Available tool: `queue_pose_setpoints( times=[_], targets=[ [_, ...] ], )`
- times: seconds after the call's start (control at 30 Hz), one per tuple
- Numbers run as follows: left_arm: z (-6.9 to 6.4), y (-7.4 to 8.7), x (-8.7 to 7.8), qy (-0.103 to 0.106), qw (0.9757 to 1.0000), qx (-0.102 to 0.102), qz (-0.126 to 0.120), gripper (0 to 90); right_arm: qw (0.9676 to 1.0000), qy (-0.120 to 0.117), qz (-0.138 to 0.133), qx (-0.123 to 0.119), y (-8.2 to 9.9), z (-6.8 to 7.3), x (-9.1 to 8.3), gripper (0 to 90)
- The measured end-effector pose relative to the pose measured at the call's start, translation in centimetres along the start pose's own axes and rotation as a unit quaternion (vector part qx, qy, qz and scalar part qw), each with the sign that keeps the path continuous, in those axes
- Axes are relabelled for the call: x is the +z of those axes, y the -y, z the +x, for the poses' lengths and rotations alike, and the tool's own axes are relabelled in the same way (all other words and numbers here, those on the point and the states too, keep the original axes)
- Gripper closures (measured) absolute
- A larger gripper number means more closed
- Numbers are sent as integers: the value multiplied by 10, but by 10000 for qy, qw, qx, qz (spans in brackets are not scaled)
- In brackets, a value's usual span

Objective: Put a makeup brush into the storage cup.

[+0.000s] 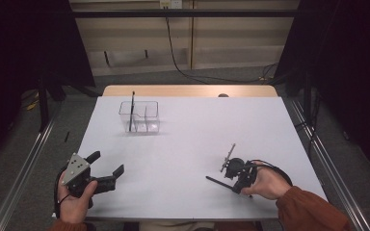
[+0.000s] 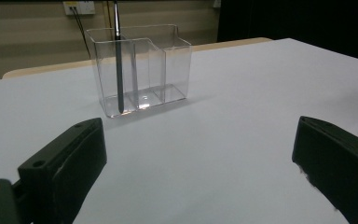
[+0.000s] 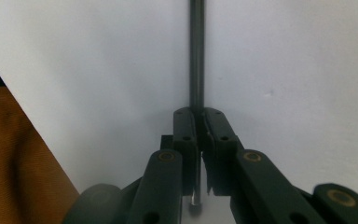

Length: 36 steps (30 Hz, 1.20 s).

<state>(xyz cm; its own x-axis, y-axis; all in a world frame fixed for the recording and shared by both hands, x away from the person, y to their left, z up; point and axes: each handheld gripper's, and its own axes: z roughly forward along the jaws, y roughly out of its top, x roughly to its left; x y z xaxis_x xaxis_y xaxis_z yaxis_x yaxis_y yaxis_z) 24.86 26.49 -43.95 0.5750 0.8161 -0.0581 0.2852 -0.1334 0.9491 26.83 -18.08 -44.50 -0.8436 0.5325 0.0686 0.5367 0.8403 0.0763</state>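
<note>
On the white table (image 1: 192,130) stands a clear plastic organizer (image 1: 139,117) at the back left, with a dark pen (image 1: 132,110) upright in its left compartment. The left gripper view shows that organizer (image 2: 168,60) and its pen (image 2: 119,70) straight ahead. My left gripper (image 1: 108,162) hovers near the front left corner, its jaws wide apart (image 2: 196,154) with nothing between them. At the front right, my right gripper (image 1: 234,186) points down at the table, shut on a second dark pen (image 1: 217,182) that lies flat. In the right gripper view the pads clamp this pen (image 3: 196,56) at their tips (image 3: 199,116).
An orange sleeve (image 1: 308,207) enters from the lower right. The table's wooden far edge (image 1: 188,90) lies behind the organizer. Metal rails (image 1: 24,168) run along both sides of the table. A cable (image 1: 183,57) trails over the floor beyond.
</note>
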Motion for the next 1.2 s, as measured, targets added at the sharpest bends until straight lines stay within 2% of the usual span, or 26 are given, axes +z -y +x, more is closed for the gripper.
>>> queue_pose_setpoints(
  times=[0.1, 0.7, 1.2],
  targets=[
    [0, 0, 0, 12, 10000, 19, 11, 29, 10000, -83, -3, 34, 0, -2, 0, 850],
    [0, 0, 0, 9, 10000, -5, 6, 29, 9997, -215, -89, 99, 3, -6, -1, 853],
    [1, 0, -1, 1, 10000, 13, -4, 29, 9993, -246, -207, 191, 6, -8, -1, 852]
  ],
)
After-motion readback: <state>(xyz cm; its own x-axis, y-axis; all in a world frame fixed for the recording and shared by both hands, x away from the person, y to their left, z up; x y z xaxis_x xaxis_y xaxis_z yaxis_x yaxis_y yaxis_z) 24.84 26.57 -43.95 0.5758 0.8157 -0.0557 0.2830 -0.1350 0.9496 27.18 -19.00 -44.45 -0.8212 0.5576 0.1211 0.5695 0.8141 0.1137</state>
